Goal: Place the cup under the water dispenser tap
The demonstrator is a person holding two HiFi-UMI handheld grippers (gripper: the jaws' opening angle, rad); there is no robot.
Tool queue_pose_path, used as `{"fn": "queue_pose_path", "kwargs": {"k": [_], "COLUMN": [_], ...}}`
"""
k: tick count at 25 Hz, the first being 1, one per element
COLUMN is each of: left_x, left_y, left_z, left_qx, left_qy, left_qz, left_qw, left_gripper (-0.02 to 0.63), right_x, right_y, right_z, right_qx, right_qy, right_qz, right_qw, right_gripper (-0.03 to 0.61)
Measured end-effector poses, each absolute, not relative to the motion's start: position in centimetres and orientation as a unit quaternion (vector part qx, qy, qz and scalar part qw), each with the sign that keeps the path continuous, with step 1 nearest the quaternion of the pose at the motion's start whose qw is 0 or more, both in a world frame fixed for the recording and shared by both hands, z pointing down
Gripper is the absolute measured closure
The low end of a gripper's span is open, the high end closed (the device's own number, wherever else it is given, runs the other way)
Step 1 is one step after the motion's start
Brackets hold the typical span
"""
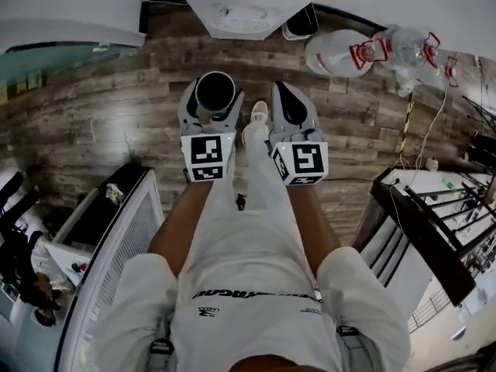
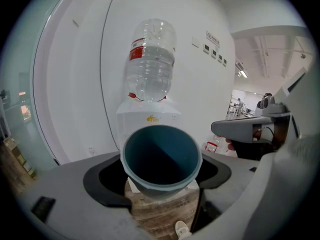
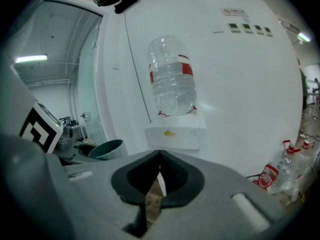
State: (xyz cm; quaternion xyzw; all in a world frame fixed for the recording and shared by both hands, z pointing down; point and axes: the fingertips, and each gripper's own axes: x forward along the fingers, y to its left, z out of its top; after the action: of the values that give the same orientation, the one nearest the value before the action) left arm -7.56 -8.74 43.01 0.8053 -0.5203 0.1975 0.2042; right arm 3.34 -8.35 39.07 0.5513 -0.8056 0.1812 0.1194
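Teal cup [image 2: 161, 156] is clamped in the left hand-held gripper [image 1: 212, 98], roughly upright, mouth tipped back toward its camera. Right hand-held gripper [image 3: 159, 159] is pinched closed, empty. Water dispenser [image 2: 148, 120] straight ahead, spare bottles [image 3: 282, 171] beside it. Left gripper view looks into the cup; right gripper view catches it side-on.

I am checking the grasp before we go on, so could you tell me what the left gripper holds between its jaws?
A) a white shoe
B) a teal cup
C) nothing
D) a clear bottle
B: the left gripper has the teal cup clamped between its jaws, open mouth facing its camera.
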Motion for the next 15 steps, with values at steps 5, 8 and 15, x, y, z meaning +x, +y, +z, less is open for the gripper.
{"fn": "queue_pose_path", "kwargs": {"k": [5,8,15], "left_x": [-6.2,-5.5,-5.0], "left_y": [-11.6,-12.7,-15.2], "left_z": [47.3,49.7,54.6], "left_qx": [0.804,0.804,0.802], "left_qy": [-0.52,-0.519,-0.521], "left_qz": [0.204,0.204,0.202], "left_qw": [0.205,0.208,0.211], "left_gripper": [0.244,0.244,0.244], "right_x": [3.4,3.3,3.4], "right_y": [-10.4,-11.3,-13.4], "right_z": [43.7,46.2,50.7], "right_qx": [0.548,0.544,0.551], "right_qy": [-0.806,-0.807,-0.799], "right_qz": [0.193,0.196,0.209], "right_qw": [0.118,0.123,0.122], "right_gripper": [0.578,0.578,0.578]}}
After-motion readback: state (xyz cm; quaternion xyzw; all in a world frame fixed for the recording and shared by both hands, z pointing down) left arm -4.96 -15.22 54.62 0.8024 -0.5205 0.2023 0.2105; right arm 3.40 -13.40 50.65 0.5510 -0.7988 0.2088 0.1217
